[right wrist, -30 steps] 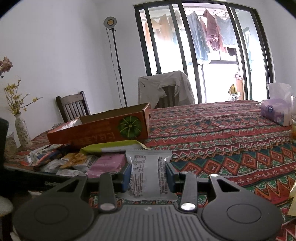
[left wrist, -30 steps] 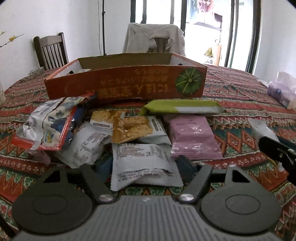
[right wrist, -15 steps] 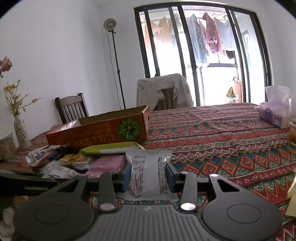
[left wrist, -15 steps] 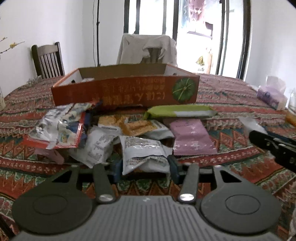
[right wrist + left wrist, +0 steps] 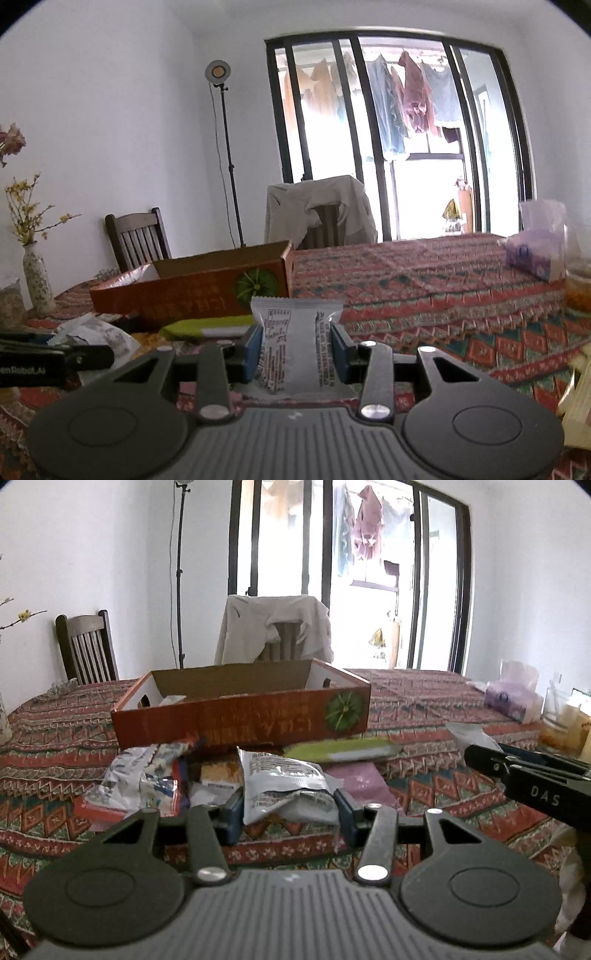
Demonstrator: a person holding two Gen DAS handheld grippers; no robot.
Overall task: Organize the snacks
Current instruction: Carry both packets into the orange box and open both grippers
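The left tongs [image 5: 288, 808] are pinching a white packet [image 5: 284, 782], the right tongs [image 5: 295, 350] a grey one [image 5: 295, 347]; most snacks [image 5: 147, 779] are lying outside the box [image 5: 240, 716] on the table [image 5: 424, 701].

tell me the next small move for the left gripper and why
Probably carry it forward over the orange cardboard box and let go there. The left gripper is shut on a white snack packet, already clear of the pile, and the open-topped box sits just behind.
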